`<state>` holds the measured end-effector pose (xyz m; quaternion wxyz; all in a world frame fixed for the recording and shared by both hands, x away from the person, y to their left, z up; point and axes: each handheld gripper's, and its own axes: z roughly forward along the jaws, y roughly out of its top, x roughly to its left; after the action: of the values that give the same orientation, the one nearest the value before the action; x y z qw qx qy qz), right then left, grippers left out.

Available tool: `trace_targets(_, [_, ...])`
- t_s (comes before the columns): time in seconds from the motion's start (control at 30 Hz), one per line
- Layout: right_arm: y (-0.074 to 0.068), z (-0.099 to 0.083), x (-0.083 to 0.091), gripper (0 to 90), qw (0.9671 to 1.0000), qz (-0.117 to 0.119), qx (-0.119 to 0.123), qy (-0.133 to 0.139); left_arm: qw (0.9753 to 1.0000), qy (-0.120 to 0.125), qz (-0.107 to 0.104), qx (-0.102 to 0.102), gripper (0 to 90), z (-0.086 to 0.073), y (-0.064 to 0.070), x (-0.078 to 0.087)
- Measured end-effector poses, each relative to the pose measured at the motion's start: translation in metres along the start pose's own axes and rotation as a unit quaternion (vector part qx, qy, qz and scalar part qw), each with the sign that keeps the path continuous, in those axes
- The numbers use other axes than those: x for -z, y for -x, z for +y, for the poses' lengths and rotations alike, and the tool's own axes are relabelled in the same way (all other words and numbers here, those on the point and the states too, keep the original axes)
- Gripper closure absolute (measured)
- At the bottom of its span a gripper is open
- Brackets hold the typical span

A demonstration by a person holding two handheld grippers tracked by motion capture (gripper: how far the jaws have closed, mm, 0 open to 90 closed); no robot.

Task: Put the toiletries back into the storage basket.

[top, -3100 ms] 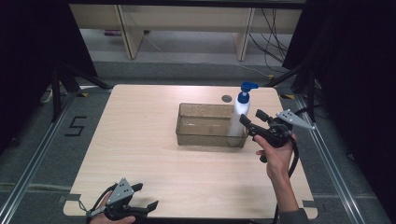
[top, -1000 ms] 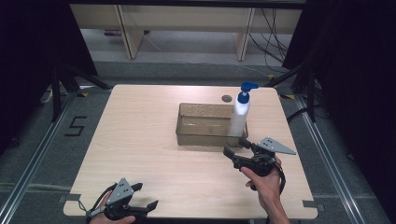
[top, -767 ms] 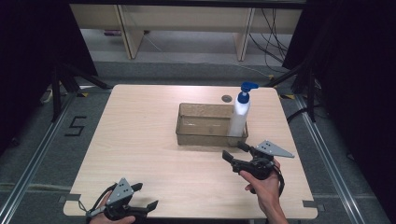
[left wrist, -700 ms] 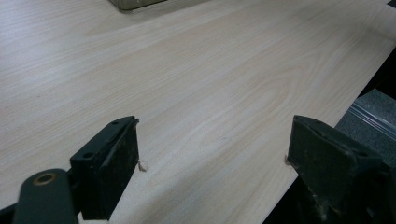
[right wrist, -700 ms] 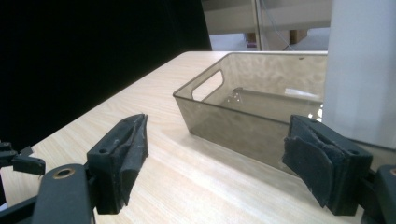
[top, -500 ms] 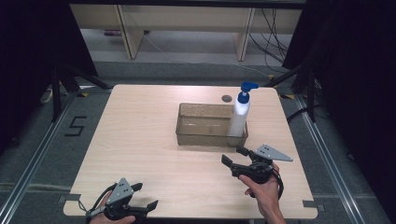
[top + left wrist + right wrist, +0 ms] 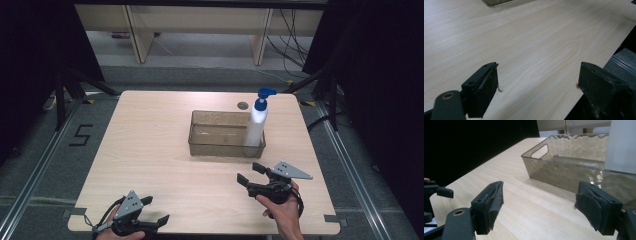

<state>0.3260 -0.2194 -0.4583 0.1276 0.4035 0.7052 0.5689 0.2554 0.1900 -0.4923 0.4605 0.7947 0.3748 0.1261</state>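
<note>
A white pump bottle (image 7: 256,122) with a blue head stands upright in the right end of a clear smoky plastic bin (image 7: 219,143) at the table's middle. My right gripper (image 7: 250,174) hovers open over the table just in front of the bin's right end, jaws empty. In the right gripper view the bin (image 7: 564,170) lies close ahead between the wide-apart jaws, with the bottle (image 7: 621,145) at the right edge. My left gripper (image 7: 154,210) rests open at the table's front left edge, nothing between its fingers (image 7: 484,87).
The light wooden table (image 7: 150,145) has a round cable hole (image 7: 243,105) behind the bin. Dark curtains and stand legs flank both sides; shelving stands beyond. The left gripper's right jaw hangs past the table's front edge (image 7: 596,62).
My right gripper let go of the bottle, leaving it standing in the bin, then drew back toward the person and slightly left, staying open. The left gripper has not moved.
</note>
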Motion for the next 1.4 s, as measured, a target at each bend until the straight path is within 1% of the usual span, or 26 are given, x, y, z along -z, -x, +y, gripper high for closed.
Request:
trace_targets(0.07, [-0.002, -0.002, 0.001, 22.6, 1.0, 0.004, -0.003, -0.002, 1.0, 0.0, 0.0, 0.0, 16.0, 0.0, 0.0, 0.0])
trace_targets(0.1, [-0.001, -0.002, 0.001, 22.6, 1.0, 0.0, 0.009, -0.002, 1.0, 0.0, 0.0, 0.0, 16.0, 0.0, 0.0, 0.0])
trace_targets(0.17, [-0.002, -0.004, 0.0, 22.5, 1.0, 0.007, 0.003, -0.002, 1.0, 0.0, 0.0, -0.002, 16.0, 0.0, 0.0, 0.0])
trace_targets(0.2, [-0.005, -0.005, 0.002, 22.5, 0.9999, 0.006, -0.012, -0.01, 1.0, 0.0, -0.001, -0.002, 16.0, 0.0, 0.0, 0.0])
trace_targets(0.23, [-0.003, -0.005, 0.001, 22.4, 0.9999, 0.009, 0.005, -0.007, 1.0, 0.0, -0.001, -0.001, 16.0, 0.0, 0.0, 0.0])
trace_targets(0.3, [-0.004, -0.006, 0.002, 22.1, 0.9999, 0.01, 0.007, -0.006, 1.0, 0.0, 0.0, -0.001, 16.0, 0.0, 0.0, 0.0])
trace_targets(0.33, [-0.004, -0.007, 0.002, 21.9, 0.9999, 0.013, 0.005, -0.008, 1.0, -0.001, 0.0, -0.001, 16.0, 0.0, 0.0, 0.0])
trace_targets(0.37, [-0.008, -0.008, 0.002, 21.6, 0.9996, 0.018, -0.015, -0.016, 1.0, 0.0, -0.001, -0.001, 16.0, 0.0, 0.0, 0.0])
trace_targets(0.4, [-0.006, -0.008, 0.001, 21.2, 0.9998, 0.015, 0.001, -0.01, 1.0, 0.0, -0.001, -0.001, 16.0, 0.0, 0.0, 0.0])
trace_targets(0.47, [-0.006, -0.01, 0.002, 21.0, 0.9998, 0.015, 0.008, -0.013, 1.0, 0.0, 0.0, -0.001, 16.0, 0.0, 0.0, 0.0])
trace_targets(0.5, [-0.007, -0.01, 0.002, 21.0, 0.9997, 0.017, 0.005, -0.016, 1.0, 0.0, 0.0, -0.001, 16.0, 0.0, 0.0, 0.0])
trace_targets(0.53, [-0.011, -0.011, 0.003, 20.8, 0.9994, 0.019, -0.012, -0.024, 1.0, 0.0, 0.0, -0.001, 16.0, 0.0, 0.0, 0.0])
trace_targets(0.57, [-0.008, -0.012, 0.002, 20.7, 0.9996, 0.018, 0.015, -0.019, 1.0, 0.0, -0.001, -0.001, 16.0, 0.0, 0.0, 0.0])
trace_targets(0.73, [-0.011, -0.014, 0.004, 18.8, 0.9993, 0.02, 0.002, -0.031, 1.0, 0.0, -0.001, -0.001, 16.0, 0.0, 0.0, 0.0])
trace_targets(0.8, [-0.009, -0.015, 0.004, 18.2, 0.999, 0.014, 0.023, -0.036, 1.0, 0.001, -0.002, -0.001, 16.0, 0.0, 0.0, 0.0])
trace_targets(0.83, [-0.01, -0.015, 0.005, 17.8, 0.999, 0.013, 0.013, -0.04, 1.0, 0.0, -0.002, -0.001, 16.0, 0.0, 0.0, 0.0])
trace_targets(0.87, [-0.009, -0.016, 0.006, 17.7, 0.9989, 0.009, 0.024, -0.039, 1.0, -0.001, 0.0, -0.001, 16.0, 0.0, 0.0, 0.0])
trace_targets(1.0, [-0.009, -0.018, 0.008, 17.3, 0.999, 0.018, 0.019, -0.037, 1.0, 0.0, 0.0, -0.001, 16.0, 0.0, 0.0, 0.0])
trace_targets(1.07, [-0.009, -0.019, 0.01, 17.0, 0.9989, 0.01, 0.025, -0.039, 1.0, 0.0, 0.0, -0.001, 15.9, 0.0, 0.0, 0.0])
trace_targets(1.1, [-0.01, -0.019, 0.011, 17.0, 0.999, 0.009, 0.016, -0.041, 1.0, 0.0, 0.0, -0.002, 15.9, 0.0, 0.0, 0.0])
trace_targets(1.13, [-0.01, -0.02, 0.011, 16.9, 0.999, 0.016, 0.015, -0.038, 1.0, 0.0, 0.001, -0.001, 16.0, 0.0, 0.0, 0.0])
trace_targets(1.17, [-0.01, -0.02, 0.012, 16.9, 0.999, 0.007, 0.021, -0.039, 1.0, 0.001, 0.0, -0.002, 15.9, 0.0, 0.0, 0.0])
trace_targets(1.23, [-0.01, -0.022, 0.012, 16.8, 0.9992, 0.01, 0.018, -0.033, 1.0, 0.0, -0.001, -0.002, 15.9, 0.0, 0.0, 0.0])
trace_targets(1.3, [-0.012, -0.022, 0.015, 16.8, 0.999, 0.01, 0.009, -0.042, 1.0, 0.001, 0.001, -0.002, 15.9, 0.0, 0.0, 0.0])
trace_targets(1.37, [-0.012, -0.023, 0.016, 16.7, 0.9991, 0.013, 0.017, -0.037, 1.0, 0.0, 0.001, -0.002, 15.9, 0.0, 0.0, 0.0])
trace_targets(1.4, [-0.014, -0.024, 0.016, 16.7, 0.9991, 0.013, 0.007, -0.039, 1.0, 0.0, 0.001, -0.001, 15.9, 0.0, 0.0, 0.0])
